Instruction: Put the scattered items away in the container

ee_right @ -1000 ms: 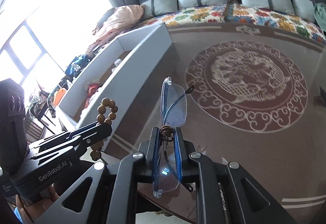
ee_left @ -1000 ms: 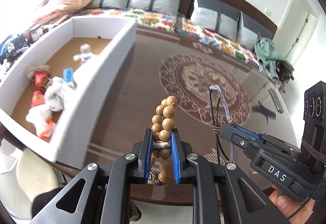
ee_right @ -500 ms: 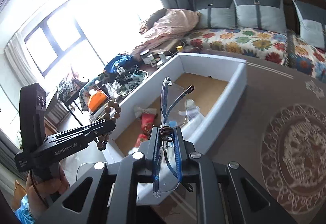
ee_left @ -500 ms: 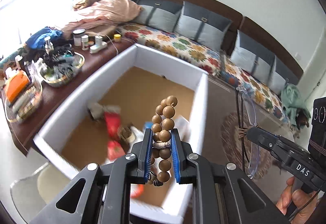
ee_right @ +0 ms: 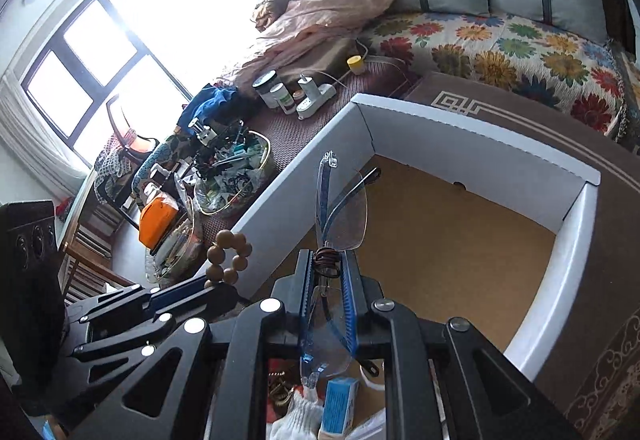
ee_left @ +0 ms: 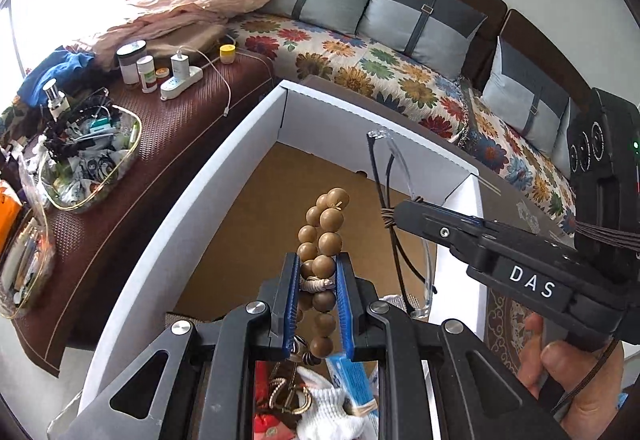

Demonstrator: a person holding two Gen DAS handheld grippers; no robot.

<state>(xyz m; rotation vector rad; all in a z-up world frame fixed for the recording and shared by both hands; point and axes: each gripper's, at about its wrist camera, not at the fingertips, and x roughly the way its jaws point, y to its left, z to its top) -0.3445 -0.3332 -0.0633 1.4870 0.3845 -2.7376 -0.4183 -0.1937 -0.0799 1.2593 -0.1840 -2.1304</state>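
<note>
The box [ee_left: 192,208], a white carton with a bare brown floor, sits on the patterned table [ee_right: 616,224] and fills the middle of both wrist views. Going left to right: beside its left wall, on a brown mat, stand a clear tray [ee_left: 94,160] of clutter and a power strip [ee_left: 180,80]. Over the near end of the box hangs the left gripper [ee_left: 318,284], clenched on a bead bracelet [ee_left: 322,240], pinched at the knotted cord with loops of beads standing above and dangling below the pads. Right of it, the right gripper [ee_right: 326,282] is clamped on folded glasses [ee_right: 340,212] at the hinge end, where brown cord is wound round them; the lenses stick out above and below the pads. A hand [ee_left: 576,380] holds that gripper's handle. Under both grippers the box already holds a white sock [ee_left: 332,404], a blue packet [ee_left: 352,376] and red wrappers.

Both items look ready to be released. The risks appear to be these: the glasses, dropped from this height onto hard cardboard or the packet, could scratch or bend; the bracelet's cord could snag on a ribbed pad and cling when the pads part; and the two grippers, close together, could knock each other.
</note>
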